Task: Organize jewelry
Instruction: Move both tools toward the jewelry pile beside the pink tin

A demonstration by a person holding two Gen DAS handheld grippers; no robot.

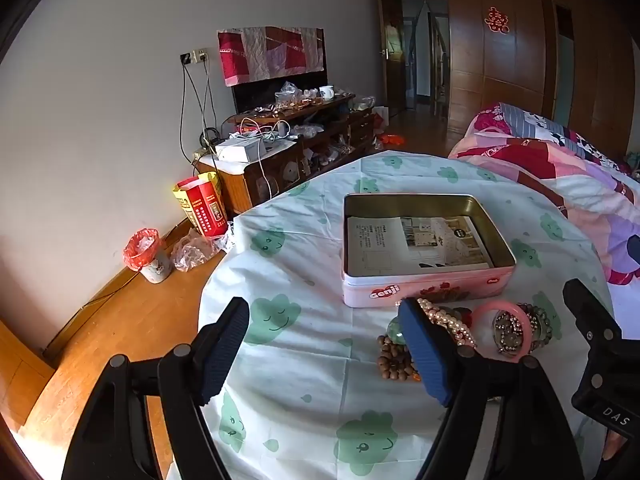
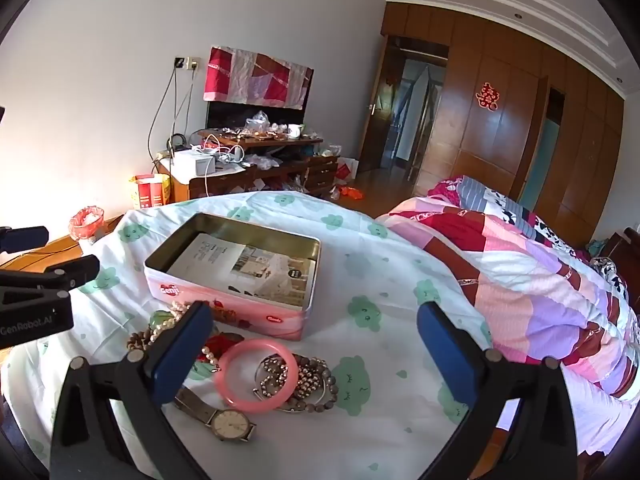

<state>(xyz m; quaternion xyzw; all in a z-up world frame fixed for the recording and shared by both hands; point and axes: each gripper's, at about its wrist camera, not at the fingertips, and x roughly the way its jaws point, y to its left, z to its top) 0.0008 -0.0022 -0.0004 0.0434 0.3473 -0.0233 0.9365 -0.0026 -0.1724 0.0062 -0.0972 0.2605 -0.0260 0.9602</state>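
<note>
Both grippers were held out level, left gripper and right gripper, jaws spread wide, nothing gripped.

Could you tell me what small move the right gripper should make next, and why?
Probably lower the open right gripper onto the pink bangle: it lies on top of the jewelry pile, nearest the fingers, and the tin behind it holds no jewelry yet.
</note>
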